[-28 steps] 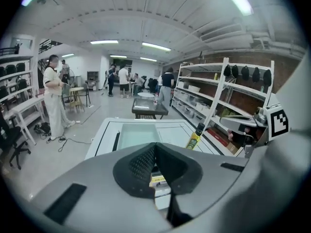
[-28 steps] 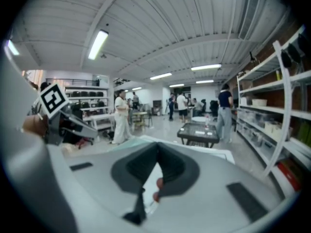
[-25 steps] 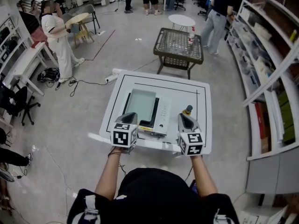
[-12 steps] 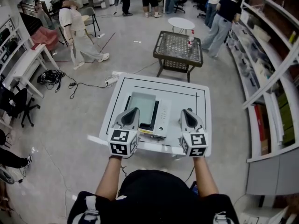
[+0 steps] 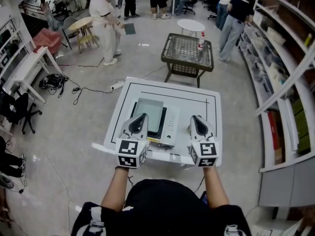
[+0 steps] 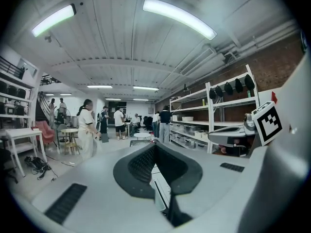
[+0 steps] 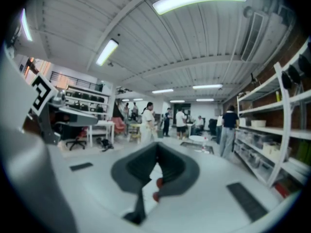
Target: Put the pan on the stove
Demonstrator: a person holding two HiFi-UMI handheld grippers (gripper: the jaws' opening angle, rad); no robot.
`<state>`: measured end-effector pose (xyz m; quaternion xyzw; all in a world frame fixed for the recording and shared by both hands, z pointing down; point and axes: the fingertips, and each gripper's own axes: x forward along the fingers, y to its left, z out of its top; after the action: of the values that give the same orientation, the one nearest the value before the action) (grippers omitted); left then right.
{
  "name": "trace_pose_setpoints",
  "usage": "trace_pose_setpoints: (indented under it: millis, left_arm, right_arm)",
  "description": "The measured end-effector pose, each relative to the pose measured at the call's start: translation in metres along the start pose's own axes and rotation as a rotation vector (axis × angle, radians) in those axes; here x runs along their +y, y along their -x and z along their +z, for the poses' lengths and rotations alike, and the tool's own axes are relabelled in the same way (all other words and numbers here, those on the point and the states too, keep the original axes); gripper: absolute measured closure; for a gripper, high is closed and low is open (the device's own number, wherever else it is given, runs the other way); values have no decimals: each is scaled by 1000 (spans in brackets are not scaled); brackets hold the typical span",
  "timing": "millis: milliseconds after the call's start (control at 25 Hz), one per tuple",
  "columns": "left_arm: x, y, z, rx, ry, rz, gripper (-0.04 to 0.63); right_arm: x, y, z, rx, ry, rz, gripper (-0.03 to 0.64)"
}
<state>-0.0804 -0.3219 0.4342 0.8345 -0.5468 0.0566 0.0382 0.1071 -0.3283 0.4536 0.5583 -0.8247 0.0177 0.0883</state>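
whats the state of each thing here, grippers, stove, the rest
left gripper: jaws shut, empty, over the near edge of the white table
right gripper: jaws shut, empty, beside the left one
stove: on the white table, no pan on its visible top
bottle: upright on the wicker table

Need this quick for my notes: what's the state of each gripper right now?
Left gripper: closed, holding nothing.
Right gripper: closed, holding nothing.
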Motion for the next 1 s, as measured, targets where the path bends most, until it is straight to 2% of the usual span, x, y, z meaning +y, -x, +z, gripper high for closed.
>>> trace_pose_setpoints:
  millis: [200, 1000]
  left_arm:
    - [1, -2, -4, 5, -3, 6, 571]
    - [-5, -6, -10, 19, -7, 1, 571]
  right_arm:
    - [2, -2, -2, -1, 35, 5, 583]
    - [0, -5, -11, 17, 16, 19, 583]
